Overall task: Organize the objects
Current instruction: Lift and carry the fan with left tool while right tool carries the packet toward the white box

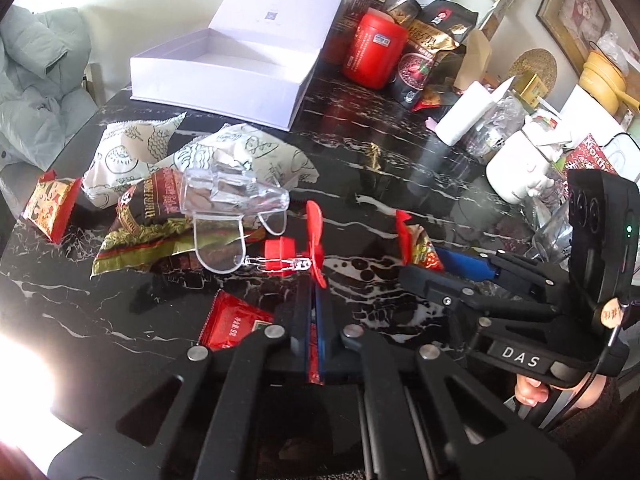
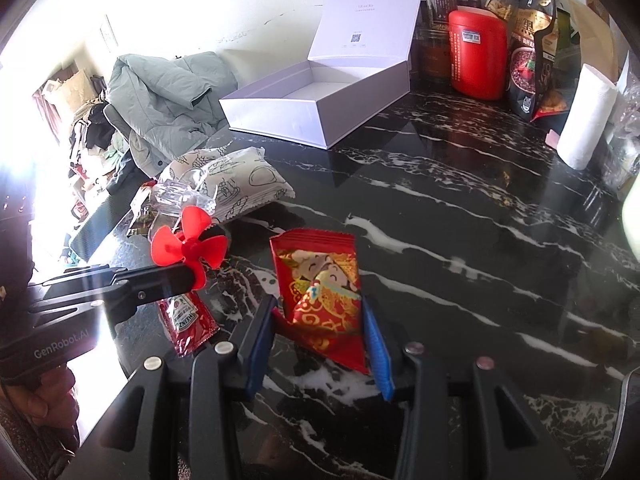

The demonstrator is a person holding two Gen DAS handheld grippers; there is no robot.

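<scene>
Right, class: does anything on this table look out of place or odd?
Yes. A red toy propeller with a clear plastic body lies among the snack packets, pinched in the left gripper. The white box sits open, nothing visible inside.

left gripper (image 1: 312, 280) pinching red propeller (image 1: 315, 245)

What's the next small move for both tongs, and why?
Probably carry both items to the open white box. The left tongs are shut on the red propeller of a small toy, and the right tongs are closed on the red snack packet, which looks tilted up off the black marble table. The box looks empty, so it seems the likely place for them.
</scene>
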